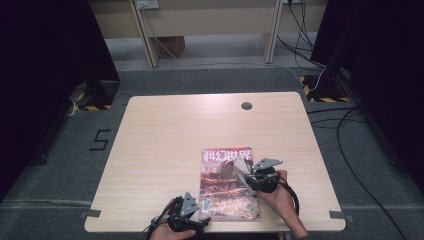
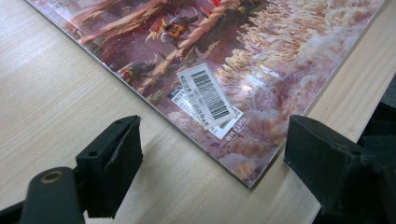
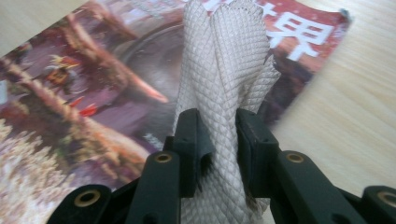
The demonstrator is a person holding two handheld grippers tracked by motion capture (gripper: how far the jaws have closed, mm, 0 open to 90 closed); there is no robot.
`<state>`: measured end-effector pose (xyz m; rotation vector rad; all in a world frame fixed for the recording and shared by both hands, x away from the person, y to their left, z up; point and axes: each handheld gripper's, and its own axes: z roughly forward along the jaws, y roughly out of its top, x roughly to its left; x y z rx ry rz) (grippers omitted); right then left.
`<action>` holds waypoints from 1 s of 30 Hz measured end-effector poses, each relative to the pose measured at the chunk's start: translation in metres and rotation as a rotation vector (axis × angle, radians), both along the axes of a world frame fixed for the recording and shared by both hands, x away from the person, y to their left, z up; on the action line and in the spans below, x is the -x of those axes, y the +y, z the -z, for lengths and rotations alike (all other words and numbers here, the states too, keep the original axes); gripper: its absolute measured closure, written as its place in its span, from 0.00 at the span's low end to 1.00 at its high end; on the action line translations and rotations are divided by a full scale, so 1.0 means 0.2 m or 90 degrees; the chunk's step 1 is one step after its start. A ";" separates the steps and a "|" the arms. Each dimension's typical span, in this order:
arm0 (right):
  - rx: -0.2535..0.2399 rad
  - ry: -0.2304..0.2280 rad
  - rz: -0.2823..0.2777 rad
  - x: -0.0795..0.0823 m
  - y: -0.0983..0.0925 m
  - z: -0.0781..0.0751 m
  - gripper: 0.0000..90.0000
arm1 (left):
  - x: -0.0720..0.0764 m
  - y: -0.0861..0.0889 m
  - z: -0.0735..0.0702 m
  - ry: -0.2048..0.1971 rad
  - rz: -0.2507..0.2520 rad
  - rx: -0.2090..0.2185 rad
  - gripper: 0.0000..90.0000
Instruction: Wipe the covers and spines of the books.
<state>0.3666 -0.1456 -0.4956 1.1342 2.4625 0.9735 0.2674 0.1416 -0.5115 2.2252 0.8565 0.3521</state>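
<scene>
Right tool (image 3: 219,135) pinching cloth (image 3: 224,70), over magazine (image 3: 93,93)

So there's a cream waffle-textured cloth (image 3: 224,60), bunched into an upright fold, standing over the upper right part of a glossy magazine (image 1: 220,192). The magazine lies flat and closed, cover up, reddish fantasy art with big white characters across the top and a barcode sticker (image 2: 205,95) near its bottom corner by the surface's near edge.

White title 科幻世界 across the top of the magazine cover (image 1: 227,186), barcode sticker (image 2: 207,97) near its lower corner, black numeral 5 (image 1: 99,139) on the floor
</scene>
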 end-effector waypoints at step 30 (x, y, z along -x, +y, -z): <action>0.031 -0.029 0.032 -0.06 0.03 0.00 0.77 | 0.00 -0.02 0.00 -0.004 0.009 -0.002 0.24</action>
